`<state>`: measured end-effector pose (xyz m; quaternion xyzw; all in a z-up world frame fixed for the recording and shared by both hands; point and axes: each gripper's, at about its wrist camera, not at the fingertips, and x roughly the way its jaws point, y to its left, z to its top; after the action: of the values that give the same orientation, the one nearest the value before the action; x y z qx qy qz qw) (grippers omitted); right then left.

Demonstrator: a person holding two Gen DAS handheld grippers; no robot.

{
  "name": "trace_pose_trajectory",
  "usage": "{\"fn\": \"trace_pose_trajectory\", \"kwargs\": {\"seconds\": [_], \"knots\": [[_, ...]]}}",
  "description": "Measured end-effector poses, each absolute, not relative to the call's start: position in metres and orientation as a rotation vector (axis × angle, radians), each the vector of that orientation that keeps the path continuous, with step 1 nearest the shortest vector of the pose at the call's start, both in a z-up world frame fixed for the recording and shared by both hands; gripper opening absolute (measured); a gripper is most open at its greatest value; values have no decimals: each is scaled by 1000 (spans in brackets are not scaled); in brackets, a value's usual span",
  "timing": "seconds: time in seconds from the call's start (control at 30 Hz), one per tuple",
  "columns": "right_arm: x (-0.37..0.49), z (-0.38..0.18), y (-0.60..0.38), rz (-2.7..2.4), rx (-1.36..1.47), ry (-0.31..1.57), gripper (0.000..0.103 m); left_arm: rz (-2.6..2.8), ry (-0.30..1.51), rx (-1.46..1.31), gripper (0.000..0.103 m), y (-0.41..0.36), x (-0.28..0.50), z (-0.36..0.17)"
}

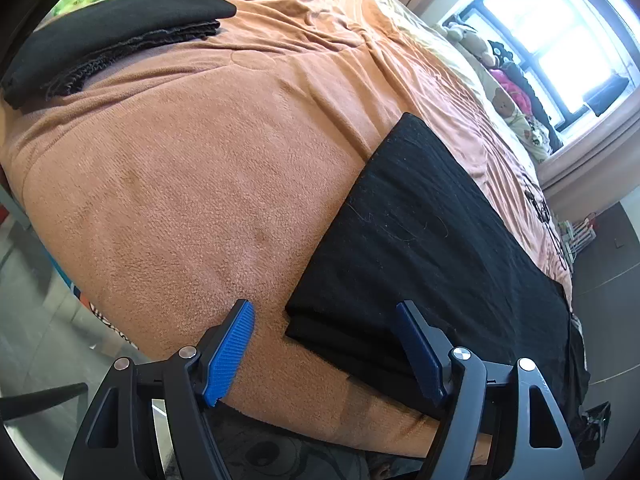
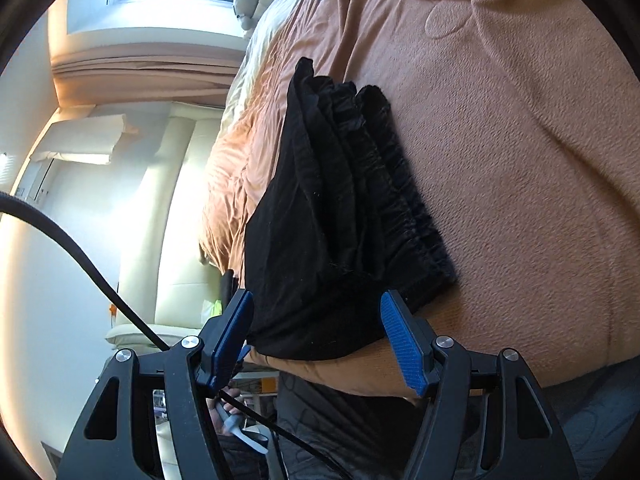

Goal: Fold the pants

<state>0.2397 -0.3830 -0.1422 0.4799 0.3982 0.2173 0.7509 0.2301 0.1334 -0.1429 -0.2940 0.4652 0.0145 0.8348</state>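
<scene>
The black pants [image 1: 420, 240] lie folded into a flat rectangle on the orange blanket [image 1: 180, 168], running off toward the bed's right edge. My left gripper [image 1: 323, 305] is open, its blue pads [image 1: 232, 348] astride the pants' near corner without pressing it. In the right wrist view the folded pants [image 2: 328, 200] show stacked layers and a gathered elastic waistband. The rolled right gripper [image 2: 316, 295] straddles their near end. Fabric fills most of the gap, the waistband reaches past the right finger, and no squeeze shows.
A second folded black garment [image 1: 112, 28] rests at the far left of the bed. Stuffed toys [image 1: 504, 100] line the window side. The floor [image 1: 40, 300] drops away past the bed's near-left edge. A black cable [image 2: 80, 256] hangs left of the right gripper, before a cream armchair [image 2: 176, 220].
</scene>
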Motion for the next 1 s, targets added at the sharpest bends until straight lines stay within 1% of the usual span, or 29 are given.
{"fn": "trace_pose_trajectory", "kwargs": {"seconds": [0.27, 0.37, 0.47, 0.5, 0.53, 0.57, 0.6, 0.67, 0.8, 0.9, 0.93, 1.0], "knots": [[257, -161, -380, 422, 1072, 893, 65, 26, 982, -631, 75, 135, 230, -145], [257, -167, -377, 352, 1094, 879, 65, 27, 981, -632, 75, 135, 231, -145], [257, -168, -378, 306, 1112, 825, 65, 28, 978, -627, 75, 134, 231, -145], [256, -167, -378, 295, 1116, 802, 61, 28, 977, -627, 75, 134, 231, -145], [253, -164, -379, 282, 1107, 776, 47, 27, 977, -628, 75, 135, 231, -145], [250, -161, -379, 276, 1097, 755, 40, 26, 976, -631, 75, 135, 231, -145], [245, -157, -380, 279, 1092, 727, 30, 23, 976, -634, 75, 135, 230, -145], [245, -153, -381, 278, 1064, 712, 29, 19, 976, -638, 75, 136, 231, -146], [262, -165, -372, 258, 1066, 786, 30, 21, 975, -632, 75, 135, 231, -146], [272, -170, -369, 262, 1053, 800, 30, 20, 973, -638, 75, 135, 231, -146], [274, -169, -367, 268, 1050, 792, 27, 19, 974, -639, 75, 135, 231, -146], [269, -159, -370, 271, 1022, 764, 11, 20, 975, -638, 75, 135, 231, -146]]}}
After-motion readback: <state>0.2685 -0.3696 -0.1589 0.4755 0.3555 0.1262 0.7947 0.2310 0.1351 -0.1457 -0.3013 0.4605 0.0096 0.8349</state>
